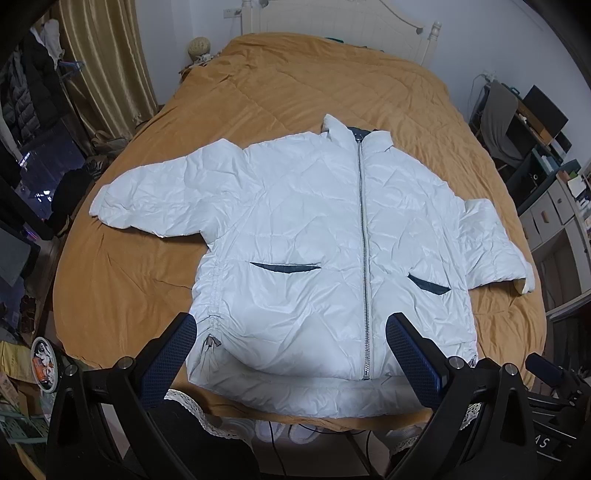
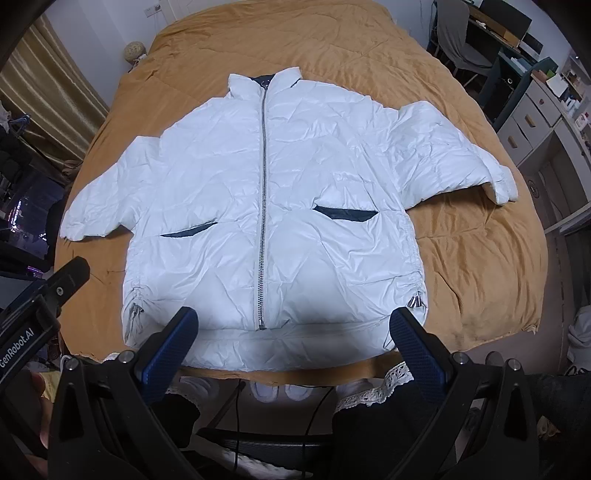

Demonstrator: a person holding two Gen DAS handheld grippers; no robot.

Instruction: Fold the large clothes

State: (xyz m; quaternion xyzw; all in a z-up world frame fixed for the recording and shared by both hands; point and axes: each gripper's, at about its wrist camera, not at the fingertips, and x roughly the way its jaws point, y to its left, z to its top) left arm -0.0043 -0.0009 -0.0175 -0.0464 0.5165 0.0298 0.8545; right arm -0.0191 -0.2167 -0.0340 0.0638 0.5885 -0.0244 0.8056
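fingers of your left gripper [image 1: 291,354] are spread wide and hold nothing; they hover over the hem of the white jacket [image 1: 295,229]. fingers of your right gripper [image 2: 295,345] are likewise spread and empty, above the same hem. containers: the drawer unit [image 2: 532,122] beside the bed has its drawers closed, so you cannot tell their contents. the jacket lies front-up on the orange bedspread [image 1: 122,280], collar [image 2: 264,83] toward the headboard [image 1: 332,26], hem at the near bed edge. its zipper [image 2: 263,206] is closed up to the collar. both sleeves [image 2: 99,195] are spread outward. two slanted pocket openings [image 2: 345,214] show dark lining. the fabric is creased all over.
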